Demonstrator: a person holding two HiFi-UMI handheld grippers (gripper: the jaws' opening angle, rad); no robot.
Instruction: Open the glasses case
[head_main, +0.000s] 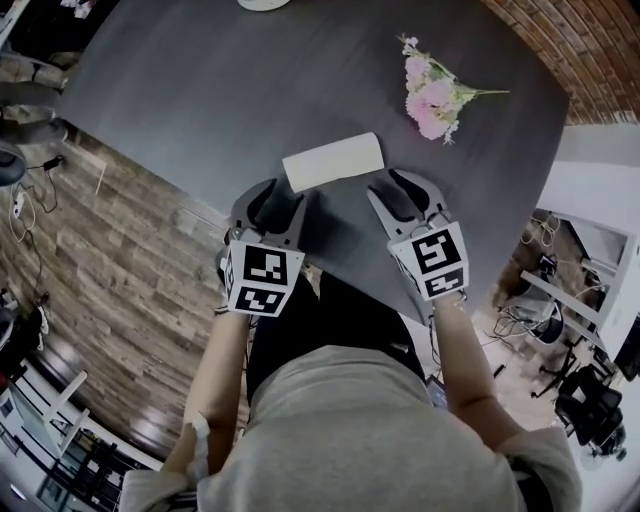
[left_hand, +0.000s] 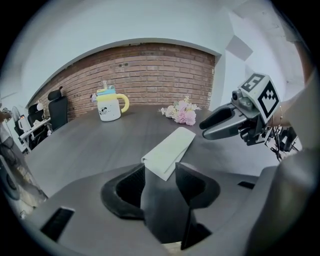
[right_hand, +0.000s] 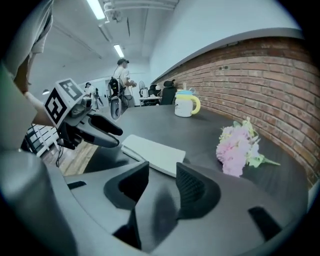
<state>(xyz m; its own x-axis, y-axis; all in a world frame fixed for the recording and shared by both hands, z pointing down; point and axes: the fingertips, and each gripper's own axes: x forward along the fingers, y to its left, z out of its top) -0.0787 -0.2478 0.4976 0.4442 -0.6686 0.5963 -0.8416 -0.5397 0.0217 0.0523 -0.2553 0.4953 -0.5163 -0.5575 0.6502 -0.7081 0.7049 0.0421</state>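
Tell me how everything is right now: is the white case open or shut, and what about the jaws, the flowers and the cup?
glasses case: shut, lying flat.
left gripper: jaws open, holding nothing.
right gripper: jaws open, holding nothing.
flowers: lying on their side.
cup: standing upright.
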